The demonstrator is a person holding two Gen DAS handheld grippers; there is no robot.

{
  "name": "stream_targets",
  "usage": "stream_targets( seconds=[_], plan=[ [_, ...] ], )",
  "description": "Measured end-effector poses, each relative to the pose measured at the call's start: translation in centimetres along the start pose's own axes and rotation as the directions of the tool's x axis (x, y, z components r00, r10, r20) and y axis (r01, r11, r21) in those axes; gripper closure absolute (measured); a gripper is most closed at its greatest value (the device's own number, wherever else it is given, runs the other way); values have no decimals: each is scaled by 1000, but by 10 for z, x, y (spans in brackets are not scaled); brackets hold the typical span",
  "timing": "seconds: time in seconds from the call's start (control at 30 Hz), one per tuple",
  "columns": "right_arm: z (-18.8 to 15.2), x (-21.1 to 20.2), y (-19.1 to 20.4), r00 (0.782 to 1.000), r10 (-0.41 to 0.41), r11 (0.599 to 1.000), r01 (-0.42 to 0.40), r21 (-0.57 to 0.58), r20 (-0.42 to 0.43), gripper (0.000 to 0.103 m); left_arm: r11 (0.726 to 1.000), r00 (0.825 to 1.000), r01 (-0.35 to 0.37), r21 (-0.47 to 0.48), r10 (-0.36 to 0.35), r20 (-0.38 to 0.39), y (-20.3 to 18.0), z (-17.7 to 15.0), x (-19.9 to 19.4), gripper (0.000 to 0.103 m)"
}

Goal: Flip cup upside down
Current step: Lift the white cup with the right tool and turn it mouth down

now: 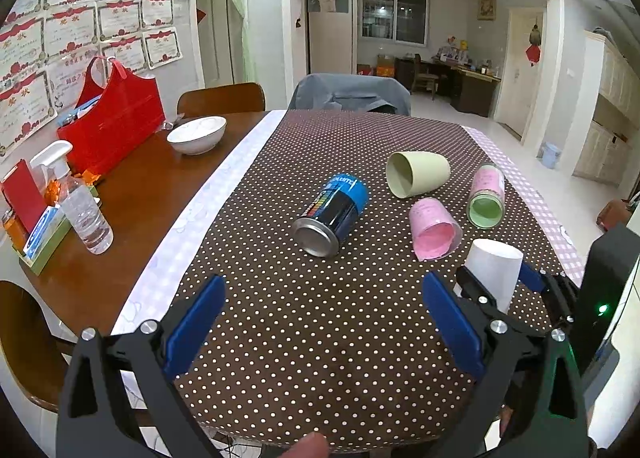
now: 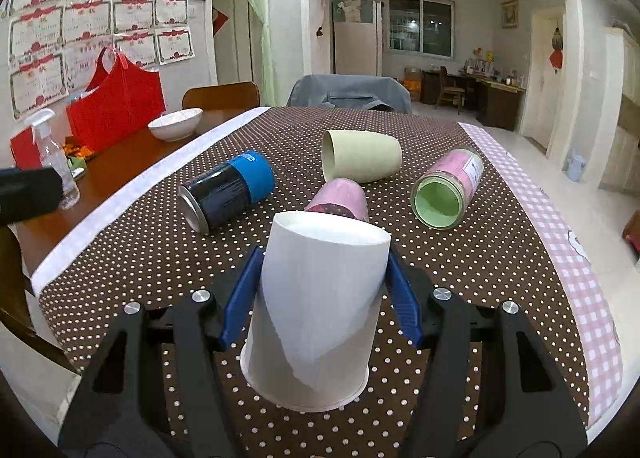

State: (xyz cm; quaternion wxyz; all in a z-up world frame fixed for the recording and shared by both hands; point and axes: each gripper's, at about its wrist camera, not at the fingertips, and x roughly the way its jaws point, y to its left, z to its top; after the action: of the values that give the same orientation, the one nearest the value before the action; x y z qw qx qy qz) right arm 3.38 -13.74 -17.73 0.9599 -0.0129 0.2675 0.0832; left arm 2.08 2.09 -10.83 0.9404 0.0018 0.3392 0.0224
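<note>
A white paper cup is upside down, its rim low over the dotted tablecloth and its base tilted up. My right gripper is shut on it, blue pads on both sides. In the left wrist view the same cup shows at the right between the right gripper's fingers. My left gripper is open and empty above the cloth near the table's front edge.
On the cloth lie a blue-black can, a pale green cup, a pink cup and a pink jar with a green lid. At the left stand a white bowl, a spray bottle and a red bag.
</note>
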Motion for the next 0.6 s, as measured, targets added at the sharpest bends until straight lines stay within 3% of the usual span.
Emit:
stream_targets(
  seconds=[0.27, 0.6],
  plan=[
    [-4, 5, -6, 999, -37, 999, 36, 38, 14, 43, 1000, 1000, -3, -10, 3, -18, 4, -3, 7, 6],
    [-10, 13, 1, 998, -64, 998, 63, -7, -21, 43, 1000, 999, 7, -12, -7, -38, 4, -6, 15, 6]
  ],
)
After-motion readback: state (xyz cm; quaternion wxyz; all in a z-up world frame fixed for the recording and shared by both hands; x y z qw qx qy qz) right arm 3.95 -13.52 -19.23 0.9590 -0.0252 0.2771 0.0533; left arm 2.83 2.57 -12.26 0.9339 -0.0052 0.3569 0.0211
